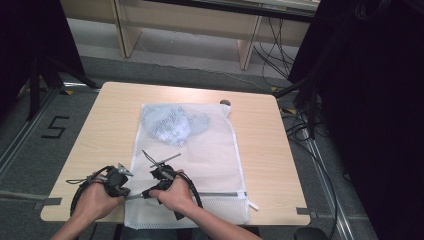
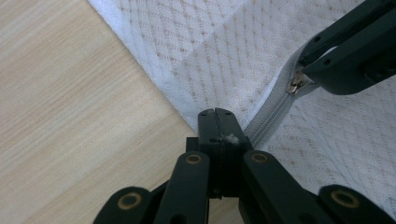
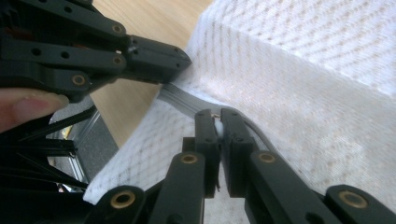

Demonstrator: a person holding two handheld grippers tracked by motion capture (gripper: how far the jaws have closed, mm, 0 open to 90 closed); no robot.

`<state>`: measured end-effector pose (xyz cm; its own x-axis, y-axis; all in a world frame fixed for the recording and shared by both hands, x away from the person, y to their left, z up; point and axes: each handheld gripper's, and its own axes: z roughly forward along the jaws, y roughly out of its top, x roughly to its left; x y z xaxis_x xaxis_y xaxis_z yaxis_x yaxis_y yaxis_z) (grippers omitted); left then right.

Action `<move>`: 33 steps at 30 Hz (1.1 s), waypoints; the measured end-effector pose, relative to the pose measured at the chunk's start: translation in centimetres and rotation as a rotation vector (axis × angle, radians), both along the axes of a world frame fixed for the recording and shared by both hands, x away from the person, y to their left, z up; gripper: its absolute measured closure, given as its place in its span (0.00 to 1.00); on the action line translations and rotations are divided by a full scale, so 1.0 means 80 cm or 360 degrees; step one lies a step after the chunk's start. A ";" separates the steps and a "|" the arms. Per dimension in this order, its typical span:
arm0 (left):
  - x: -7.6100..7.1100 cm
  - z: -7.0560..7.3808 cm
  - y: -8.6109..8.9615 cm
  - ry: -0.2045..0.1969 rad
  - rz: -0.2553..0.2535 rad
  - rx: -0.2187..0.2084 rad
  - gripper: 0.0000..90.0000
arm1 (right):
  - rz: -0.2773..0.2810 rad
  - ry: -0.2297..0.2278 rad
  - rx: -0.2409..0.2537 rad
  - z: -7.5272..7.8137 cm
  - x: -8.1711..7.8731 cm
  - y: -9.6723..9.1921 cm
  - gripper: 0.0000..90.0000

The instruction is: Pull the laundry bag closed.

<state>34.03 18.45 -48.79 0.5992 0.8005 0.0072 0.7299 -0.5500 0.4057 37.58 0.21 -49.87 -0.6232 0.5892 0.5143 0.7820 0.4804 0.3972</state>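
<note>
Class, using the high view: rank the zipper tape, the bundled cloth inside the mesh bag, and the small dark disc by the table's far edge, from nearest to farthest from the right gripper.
1. zipper tape: runs right from the right gripper, near edge.
2. bundled cloth: inside the mesh bag's far half.
3. small dark disc: beyond the bag's far right corner.

Black linkage tool (image 2: 217,114), brass-coloured pivots, looped black cable, seemingly sleeveless forearms

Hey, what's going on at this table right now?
A person is working the zipper of a white mesh laundry bag lying flat on a wooden table. The left gripper is shut on the bag's edge at the zipper's end. The right gripper is shut on the zipper pull close beside it. A pale bundle of cloth sits inside the bag's far end.
</note>
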 end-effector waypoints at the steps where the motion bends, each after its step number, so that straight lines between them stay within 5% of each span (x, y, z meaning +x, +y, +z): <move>1: 0.000 0.000 0.000 0.0004 0.0001 0.0007 1.00 | -0.0007 0.0008 0.0007 0.001 -0.001 -0.001 0.97; 2: 0.000 0.000 0.000 0.0006 -0.0002 0.0003 1.00 | 0.0013 -0.0049 -0.0017 -0.004 0.000 -0.003 0.97; 6: 0.001 0.000 0.001 0.0008 0.0005 -0.0012 1.00 | -0.0002 -0.0018 -0.0002 -0.001 -0.003 -0.005 0.97; 7: 0.001 0.000 0.001 0.0006 0.0007 -0.0012 1.00 | 0.0026 -0.0062 0.0001 0.000 -0.001 -0.007 0.97; 12: 0.000 -0.001 0.000 -0.0006 0.0024 -0.0015 1.00 | -0.0019 0.0006 0.0006 0.005 -0.003 -0.011 0.97; 20: 0.000 0.000 0.002 0.0007 0.0015 -0.0025 1.00 | -0.0044 0.0005 -0.0002 0.007 -0.002 -0.022 0.97; 23: 0.000 0.000 0.002 0.0010 0.0019 -0.0026 1.00 | -0.0002 -0.0073 -0.0038 0.004 0.000 -0.028 0.97; 33: 0.000 0.000 0.002 0.0004 0.0015 -0.0028 1.00 | -0.0042 0.0011 -0.0011 0.012 -0.001 -0.037 0.97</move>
<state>34.03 18.63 -48.80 0.5917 0.8061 -0.0086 0.7362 -0.5360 0.4132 37.51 -2.71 -48.95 -0.6038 0.6090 0.5144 0.7972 0.4624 0.3883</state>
